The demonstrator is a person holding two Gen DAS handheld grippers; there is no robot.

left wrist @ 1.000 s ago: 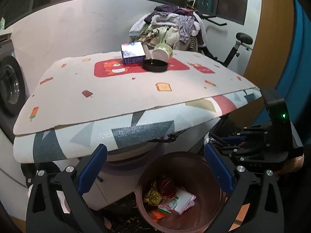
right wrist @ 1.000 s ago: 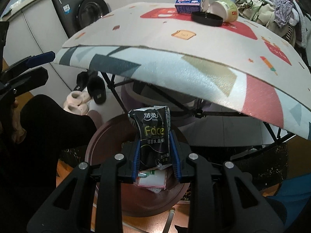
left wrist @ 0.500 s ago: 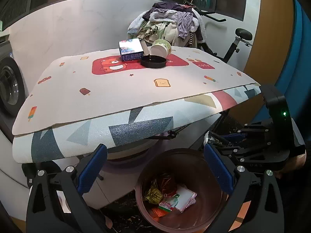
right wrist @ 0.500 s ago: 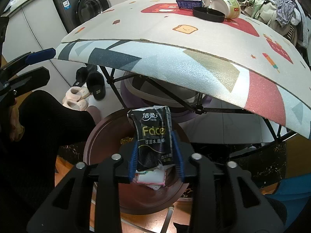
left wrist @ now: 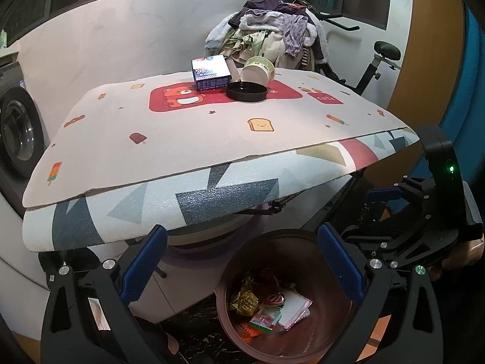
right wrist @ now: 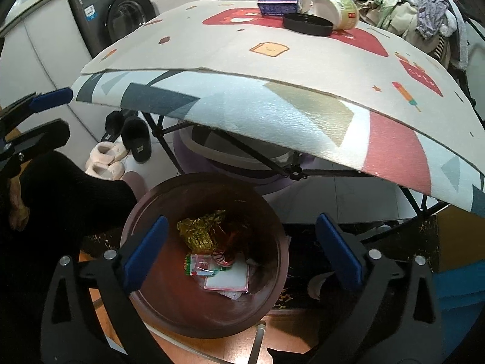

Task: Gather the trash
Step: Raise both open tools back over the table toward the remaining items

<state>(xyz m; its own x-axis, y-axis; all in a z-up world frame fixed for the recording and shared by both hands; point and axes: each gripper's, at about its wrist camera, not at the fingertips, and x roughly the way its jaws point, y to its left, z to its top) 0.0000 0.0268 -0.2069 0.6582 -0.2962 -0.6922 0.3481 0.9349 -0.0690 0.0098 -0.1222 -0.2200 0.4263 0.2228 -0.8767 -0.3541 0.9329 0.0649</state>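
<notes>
A brown round bin (right wrist: 157,297) stands on the floor under the table's front edge, holding several wrappers (right wrist: 212,251); it also shows in the left wrist view (left wrist: 230,327). My right gripper (right wrist: 242,254) is open and empty above the bin. The black tissue pack is not visible. My left gripper (left wrist: 242,268) is open and empty above the bin's near side. On the table sit a blue box (left wrist: 210,72), a tipped paper cup (left wrist: 257,69) and a black lid (left wrist: 246,91).
The table (left wrist: 182,139) carries a patterned mat overhanging the bin. A washing machine (right wrist: 115,15) stands at left, slippers (right wrist: 121,148) lie under the table, clothes (left wrist: 272,36) are piled on an exercise bike behind.
My right gripper has opened and let go of the black tissue pack, which is gone from view. My left gripper stayed open and shifted slightly.
</notes>
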